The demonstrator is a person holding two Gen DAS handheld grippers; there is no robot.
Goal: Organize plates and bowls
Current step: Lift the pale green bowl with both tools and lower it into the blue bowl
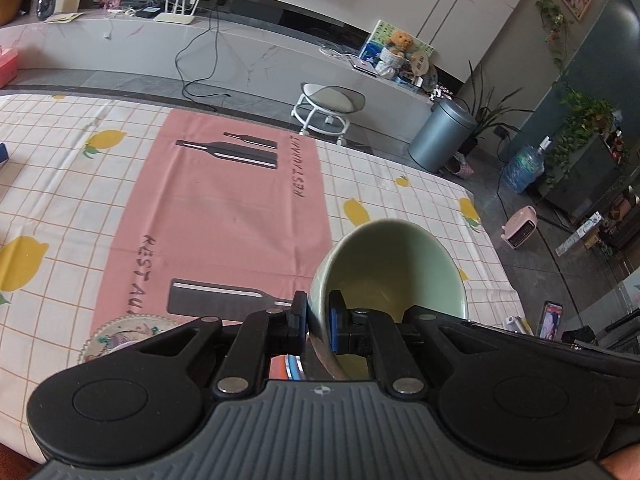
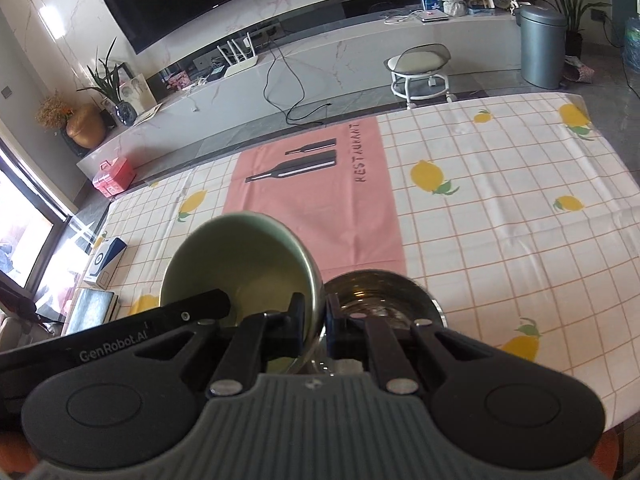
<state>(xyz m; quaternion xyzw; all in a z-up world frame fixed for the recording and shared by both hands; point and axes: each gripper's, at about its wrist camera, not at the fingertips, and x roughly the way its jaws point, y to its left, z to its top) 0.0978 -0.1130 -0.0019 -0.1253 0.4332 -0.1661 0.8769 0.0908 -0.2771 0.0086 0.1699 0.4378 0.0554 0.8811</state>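
Note:
A pale green bowl (image 1: 394, 268) is held above the table by both grippers. My left gripper (image 1: 318, 322) is shut on its rim at the left side. In the right wrist view the same green bowl (image 2: 240, 256) is gripped at its right rim by my right gripper (image 2: 322, 320), also shut. The left gripper's black body (image 2: 120, 344) shows at the bowl's left. A steel bowl (image 2: 380, 296) sits on the table just right of the green bowl, below the right gripper. A patterned plate (image 1: 124, 334) lies on the pink mat (image 1: 224, 216), partly hidden by the left gripper.
The table has a lemon-print checked cloth (image 2: 500, 208). A blue-and-white box (image 2: 106, 258) and a book (image 2: 94, 310) lie at the table's left edge. Beyond the table are a white stool (image 2: 420, 72), a grey bin (image 2: 542, 46) and a TV bench (image 2: 320, 52).

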